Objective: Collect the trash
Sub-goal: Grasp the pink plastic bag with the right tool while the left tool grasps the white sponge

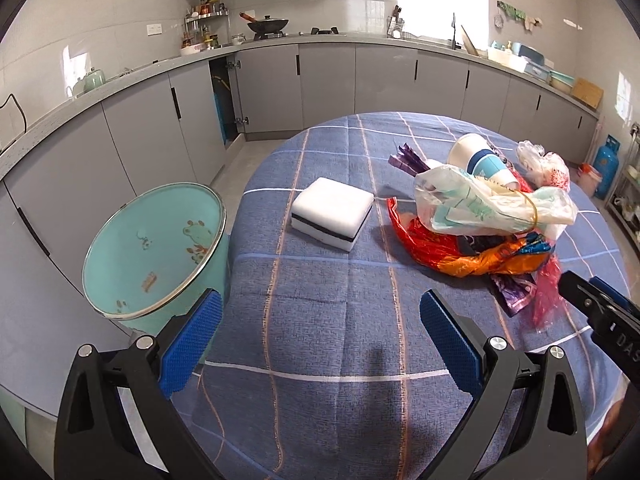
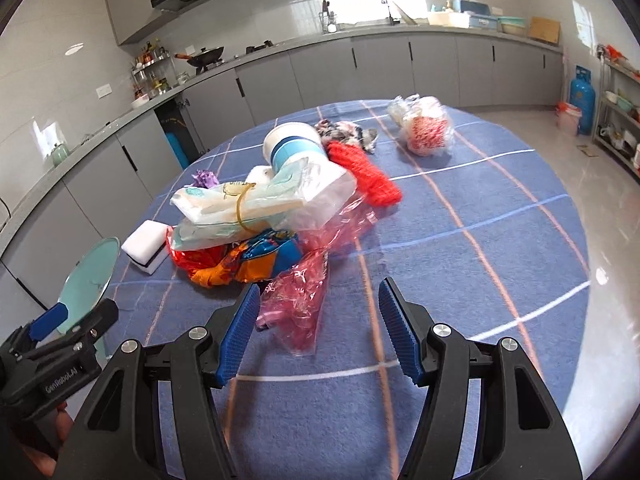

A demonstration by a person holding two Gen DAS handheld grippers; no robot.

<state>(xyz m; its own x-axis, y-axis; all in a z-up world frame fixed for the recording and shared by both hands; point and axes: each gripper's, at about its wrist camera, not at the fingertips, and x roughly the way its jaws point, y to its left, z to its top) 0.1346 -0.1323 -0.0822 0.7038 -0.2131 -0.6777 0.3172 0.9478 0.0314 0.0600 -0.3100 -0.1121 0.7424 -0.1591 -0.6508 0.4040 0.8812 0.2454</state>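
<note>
Your left gripper (image 1: 320,344) hangs over the blue plaid tablecloth (image 1: 320,400) with its blue ribbed pads spread wide and nothing between them. Your right gripper (image 2: 316,332) is likewise spread, and the near corner of a crumpled pink clear plastic bag (image 2: 298,312) lies on the cloth between its pads, close against the left pad, though I cannot tell whether they touch. The trash sits heaped in the middle of the table: a white and blue paper cup (image 2: 294,148) on its side, a pale plastic packet bound with a yellow rubber band (image 2: 240,204), orange and red foil wrappers (image 2: 240,260) beneath it, and a red mesh net (image 2: 368,176) beside the cup. A knotted clear bag with red print (image 2: 426,128) lies apart at the far edge. A white sponge block with a dark stripe (image 1: 332,212) rests to the left of the heap. The teal round bin (image 1: 156,256) stands beside the table's left edge, near your left gripper.
</note>
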